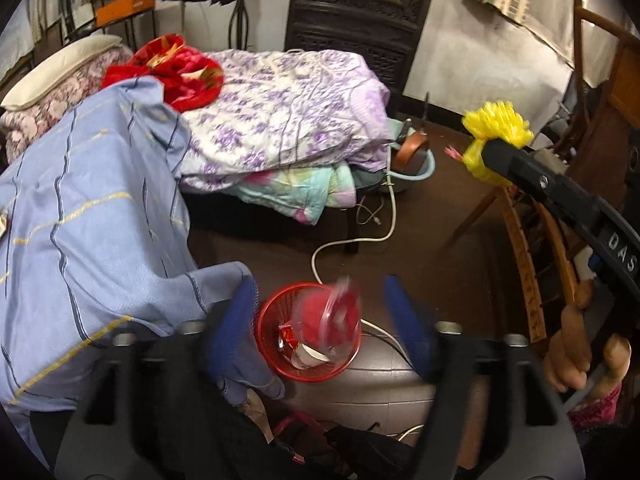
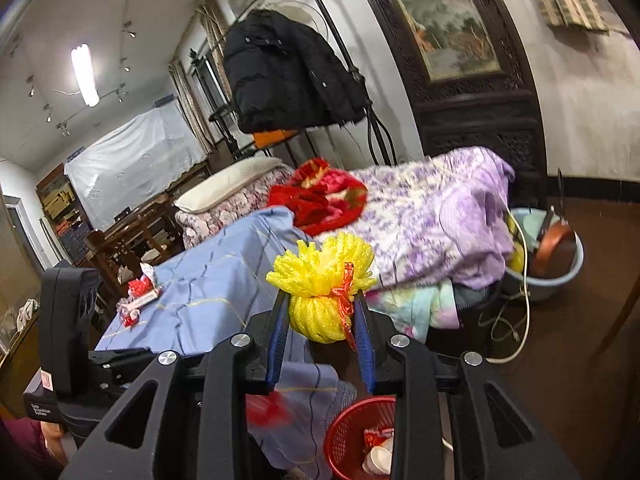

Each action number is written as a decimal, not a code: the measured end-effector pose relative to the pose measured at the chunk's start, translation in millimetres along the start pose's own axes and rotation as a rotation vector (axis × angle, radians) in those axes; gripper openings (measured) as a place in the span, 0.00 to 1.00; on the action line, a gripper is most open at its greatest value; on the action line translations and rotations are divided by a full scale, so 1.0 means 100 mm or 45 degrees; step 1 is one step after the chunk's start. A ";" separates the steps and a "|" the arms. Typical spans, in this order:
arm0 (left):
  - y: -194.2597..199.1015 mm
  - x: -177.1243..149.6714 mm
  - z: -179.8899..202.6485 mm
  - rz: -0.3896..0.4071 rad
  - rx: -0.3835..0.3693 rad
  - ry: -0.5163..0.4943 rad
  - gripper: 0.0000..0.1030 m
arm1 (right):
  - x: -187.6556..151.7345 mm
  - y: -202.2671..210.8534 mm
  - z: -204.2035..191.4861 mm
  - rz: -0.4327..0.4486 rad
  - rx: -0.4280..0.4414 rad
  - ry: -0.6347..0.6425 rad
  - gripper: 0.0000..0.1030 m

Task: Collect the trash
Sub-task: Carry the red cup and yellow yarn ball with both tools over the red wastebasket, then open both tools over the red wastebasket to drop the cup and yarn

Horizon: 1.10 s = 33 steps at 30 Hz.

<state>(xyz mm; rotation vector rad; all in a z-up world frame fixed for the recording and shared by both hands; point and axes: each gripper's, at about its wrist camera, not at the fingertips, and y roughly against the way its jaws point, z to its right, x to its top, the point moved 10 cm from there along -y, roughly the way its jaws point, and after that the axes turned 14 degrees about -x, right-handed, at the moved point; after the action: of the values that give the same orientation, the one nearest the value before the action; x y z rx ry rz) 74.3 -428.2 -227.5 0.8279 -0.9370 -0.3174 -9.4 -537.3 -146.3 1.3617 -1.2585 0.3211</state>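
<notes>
Two tongs: left (image 1: 320,312) spread over red basket (image 1: 276,364); right (image 2: 322,320) pinching yellow netting (image 2: 320,276); wrappers (image 2: 138,294) right-view only.

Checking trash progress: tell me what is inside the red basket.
Inside the red basket: a white cup and a red-and-white wrapper. A clear, blurred piece hangs over its mouth. The right tool's frame hides the rest.

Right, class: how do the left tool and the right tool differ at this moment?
The left tool has its jaws wide open, while the right tool is clamped on a yellow foam net. The left tool aims down at the red basket; the right tool points more level, towards the bed. Both have blue pads and black bodies.
</notes>
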 end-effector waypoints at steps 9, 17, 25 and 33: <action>0.22 -0.04 -0.28 0.044 0.125 0.036 0.81 | -0.36 -0.25 -0.06 -0.124 0.007 0.046 0.30; 0.61 0.00 -0.39 0.158 0.261 -0.005 0.81 | -0.69 -0.43 -0.24 -0.234 0.003 0.125 0.30; 0.73 -0.05 -0.48 0.175 0.277 0.024 0.81 | -1.05 -0.74 -0.22 -0.393 -0.042 0.143 0.57; 0.90 -0.08 -0.58 0.208 0.358 0.027 0.88 | -0.73 -0.51 -0.15 -0.262 -0.038 0.110 0.59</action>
<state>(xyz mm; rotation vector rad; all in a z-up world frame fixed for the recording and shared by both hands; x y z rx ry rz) 108.1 -336.3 -183.9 1.0013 -1.0369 -0.0345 10.4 -504.8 -227.5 1.4232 -1.0378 0.2144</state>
